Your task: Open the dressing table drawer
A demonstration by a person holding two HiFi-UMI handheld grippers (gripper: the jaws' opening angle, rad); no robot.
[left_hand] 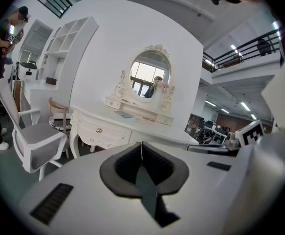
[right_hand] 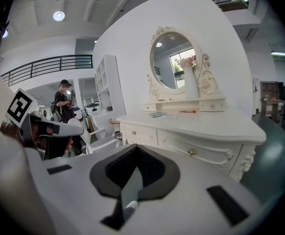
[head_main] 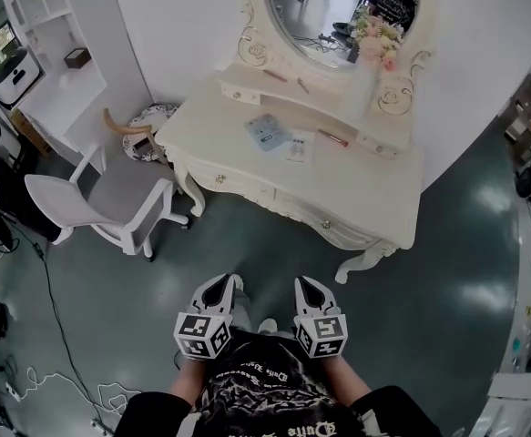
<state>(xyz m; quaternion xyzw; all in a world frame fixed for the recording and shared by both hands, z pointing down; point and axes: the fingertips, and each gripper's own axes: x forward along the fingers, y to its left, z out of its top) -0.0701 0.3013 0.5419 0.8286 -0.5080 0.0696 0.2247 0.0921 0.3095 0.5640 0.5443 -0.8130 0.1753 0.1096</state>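
White wood dressing table [head_main: 374,185]: far centre, against wall; oval mirror [head_main: 324,12] at its far edge.
Drawers: two in table front, each w/ round knob; left drawer [head_main: 233,182], right drawer [head_main: 333,224]; both look shut, flush w/ front.
L gripper [head_main: 229,281]: near centre, close to person's body; jaws together, nothing btwn; well apart from table.
R gripper [head_main: 305,282]: just right of L gripper, side by side; jaws together, empty; faces table, well apart from it.
Tabletop: pale blue booklet [head_main: 268,130] + paper sheet [head_main: 299,147] mid; red pen [head_main: 331,137] right of them; flowers [head_main: 375,33] by mirror.
Chair [head_main: 110,198]: white, left of table.
Floor [head_main: 247,244]: dark grey-green, btwn grippers and table.
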